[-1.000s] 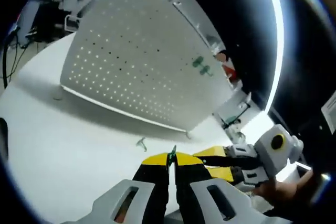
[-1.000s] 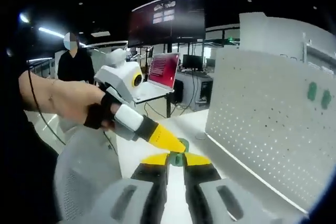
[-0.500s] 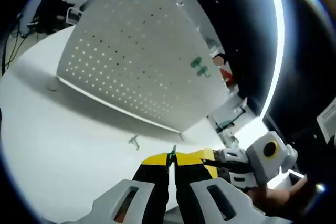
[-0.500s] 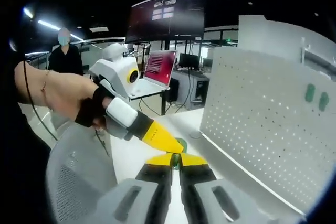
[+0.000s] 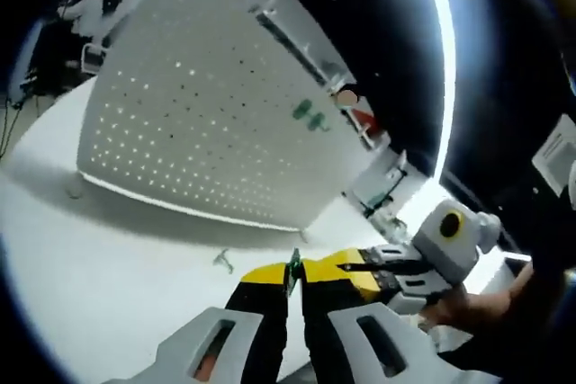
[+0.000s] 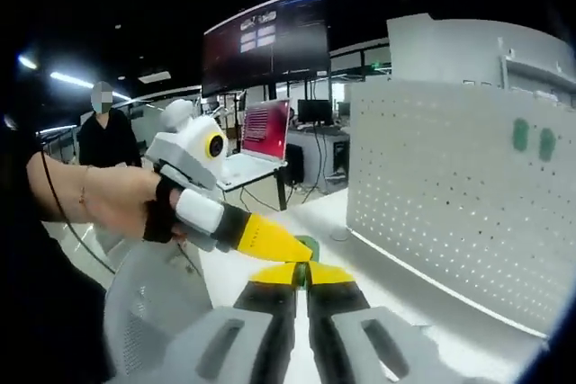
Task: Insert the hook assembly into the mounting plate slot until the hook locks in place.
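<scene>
Two hand-held grippers are seen meeting over a white table (image 5: 108,249), w/ a white perforated mounting plate (image 5: 207,132) standing upright beyond them. In the left gripper view, the left gripper (image 5: 294,274) has its yellow-tipped jaws drawn together on a small green hook assembly (image 5: 292,269), of which only a thin sliver shows at the tips. The right gripper (image 5: 360,263) comes in from the right, its tips touching the left one's tips. In the right gripper view, the right gripper's (image 6: 301,274) jaws are likewise pressed together around the green piece (image 6: 307,247), and the left gripper (image 6: 270,240) slants in from the left, held by a hand (image 6: 108,200).

Risks, as judged: the part is tiny and pinched from both sides, so a twist or uneven release could let it slip and drop to the table. Which gripper truly bears it can't be told. The hook could also be brought to the plate tilted, missing a slot or jamming w/o locking.

Room and edges: the plate is well apart from the tips, w/ bare tabletop between. Two green hooks (image 5: 311,115) are already on the plate's upper right; a small loose hook (image 5: 221,260) lies on the table near the plate's lower edge. The plate's bottom edge and feet are to be cleared on approach. A chair back (image 6: 153,312) sits near the right gripper's left side. A laptop (image 6: 265,132) and a person (image 6: 103,132) stand far behind.
</scene>
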The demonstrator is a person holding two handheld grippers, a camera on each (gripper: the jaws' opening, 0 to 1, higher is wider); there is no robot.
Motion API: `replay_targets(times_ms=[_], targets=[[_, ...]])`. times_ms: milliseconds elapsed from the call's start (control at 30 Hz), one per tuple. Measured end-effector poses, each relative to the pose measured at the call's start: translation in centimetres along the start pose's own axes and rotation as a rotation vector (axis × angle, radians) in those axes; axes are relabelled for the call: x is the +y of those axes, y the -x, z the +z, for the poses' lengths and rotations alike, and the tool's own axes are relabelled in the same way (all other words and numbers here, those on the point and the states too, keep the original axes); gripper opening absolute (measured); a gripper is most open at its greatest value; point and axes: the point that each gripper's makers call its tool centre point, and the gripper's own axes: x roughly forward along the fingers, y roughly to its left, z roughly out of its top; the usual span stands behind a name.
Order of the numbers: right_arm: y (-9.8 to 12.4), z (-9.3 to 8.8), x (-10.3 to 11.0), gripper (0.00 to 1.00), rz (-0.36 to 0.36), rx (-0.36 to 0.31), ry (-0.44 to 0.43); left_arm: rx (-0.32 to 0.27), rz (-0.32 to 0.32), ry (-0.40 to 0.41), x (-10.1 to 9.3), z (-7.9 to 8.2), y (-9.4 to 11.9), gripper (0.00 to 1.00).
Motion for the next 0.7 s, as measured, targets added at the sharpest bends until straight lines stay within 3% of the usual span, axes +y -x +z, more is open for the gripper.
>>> replay_targets(times_ms=[100, 200, 267, 300, 400, 500, 700], targets=[[0.3, 0.3, -0.3, 0.0, -0.002, -0.002, 0.005, 0.01, -0.025, 0.031, -0.3, 0.3, 0.3, 0.05], [0.5, 0.5, -1.0, 0.0, -0.01, -0.009, -0.013, -0.014, -0.02, -0.003, 0.0, 0.8, 0.5, 0.11], [0.6, 0.5, -1.3, 0.0, -0.017, -0.017, -0.033, -0.057, -0.042, -0.016, -0.5, 1.7, 0.7, 0.17], [0.7, 0.7, -1.5, 0.0, -0.025, -0.034, -0.054, -0.064, -0.072, -0.008, -1.1, 1.9, 0.8, 0.21], [0.9, 0.6, -1.8, 0.0, -0.033, -0.046, -0.082, -0.075, -0.077, -0.032, -1.7, 2.2, 1.1, 0.36], [0.9, 0.6, -1.9, 0.0, -0.034, -0.06, -0.117, -0.042, -0.058, -0.097, -1.4, 1.5, 1.0, 0.5], [0.6, 1.2, -1.5, 0.0, -0.024, -0.085, -0.162, -0.004, -0.057, -0.12, -1.4, -0.1, 0.6, 0.72]])
